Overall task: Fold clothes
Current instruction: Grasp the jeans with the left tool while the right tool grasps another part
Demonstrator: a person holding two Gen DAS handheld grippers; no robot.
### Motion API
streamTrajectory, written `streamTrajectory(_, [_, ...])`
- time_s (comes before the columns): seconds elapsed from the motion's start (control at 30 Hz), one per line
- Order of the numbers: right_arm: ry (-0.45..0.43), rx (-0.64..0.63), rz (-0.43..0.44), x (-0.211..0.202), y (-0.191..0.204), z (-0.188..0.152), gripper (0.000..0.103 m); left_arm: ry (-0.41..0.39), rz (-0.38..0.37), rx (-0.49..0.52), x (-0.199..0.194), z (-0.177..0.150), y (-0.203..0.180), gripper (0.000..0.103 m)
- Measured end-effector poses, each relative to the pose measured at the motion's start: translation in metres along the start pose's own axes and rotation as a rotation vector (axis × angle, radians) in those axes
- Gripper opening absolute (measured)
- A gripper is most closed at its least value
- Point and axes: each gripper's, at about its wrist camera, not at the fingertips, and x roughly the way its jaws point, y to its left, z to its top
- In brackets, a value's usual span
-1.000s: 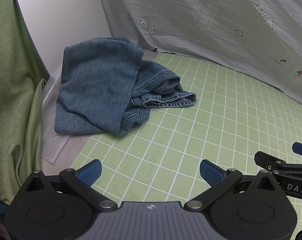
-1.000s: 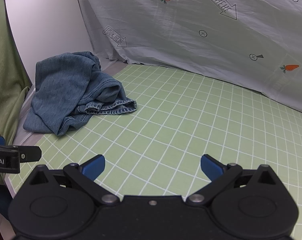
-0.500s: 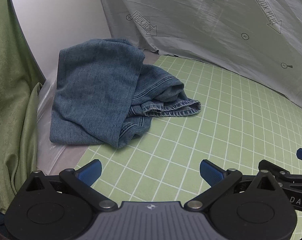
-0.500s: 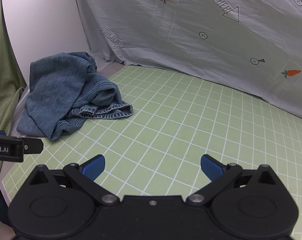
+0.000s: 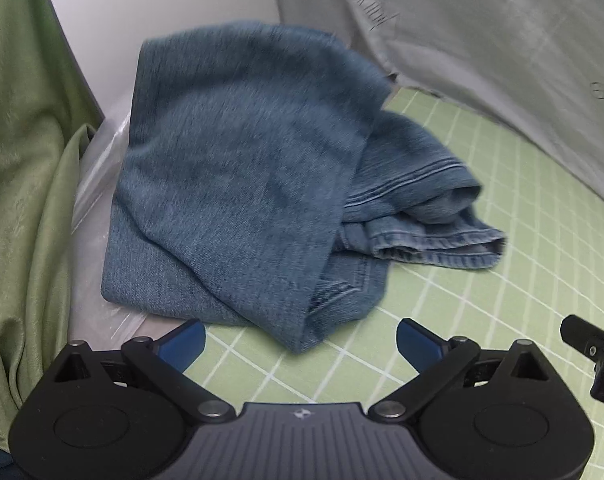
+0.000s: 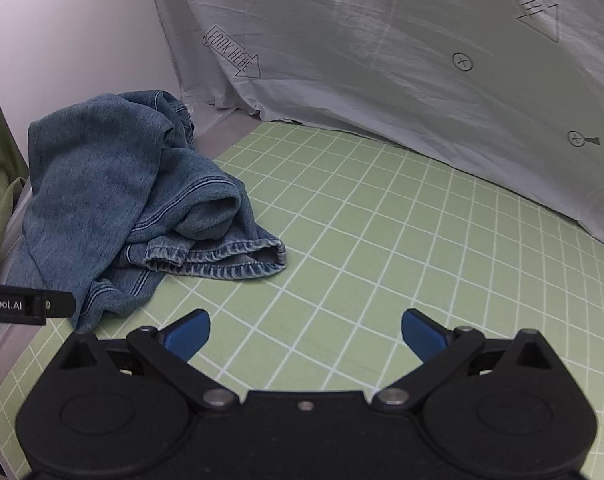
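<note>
Both tools are spread wide and empty: the left tool (image 5: 300,340) just short of the jeans (image 5: 246,184), the right tool (image 6: 305,332) over bare mat (image 6: 401,240). The jeans lie bunched at the table's far left corner, overhanging the mat's edge. Judging by the layers, a pinch could catch one ply only, dragging the heap instead of opening it.

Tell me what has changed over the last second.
Both tools closed in on the crumpled jeans; the left tool now sits right at their near edge, and the right tool follows farther back. Nothing was grasped. The jeans lie as before on the green grid mat.
</note>
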Motion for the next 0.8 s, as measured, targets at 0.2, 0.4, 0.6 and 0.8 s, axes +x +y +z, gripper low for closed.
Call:
streamTrajectory(0.2, [0.056, -0.042, 0.047, 0.061, 0.021, 0.028, 0.103, 0.103, 0.005, -0.025, 0.052, 0.023, 0.015, 0.080])
streamTrajectory(0.4, [0.068, -0.151, 0.082, 0.116, 0.051, 0.048, 0.102, 0.169, -0.067, -0.084, 0.082, 0.036, 0.030, 0.059])
streamTrajectory(0.6, [0.068, -0.202, 0.164, 0.140, 0.063, 0.059, 0.059, 0.149, -0.035, -0.073, 0.079, 0.035, 0.033, 0.035])
streamTrajectory(0.8, [0.065, -0.227, 0.173, 0.119, 0.054, 0.047, 0.010, 0.102, -0.039, -0.065, 0.060, 0.035, 0.033, 0.014])
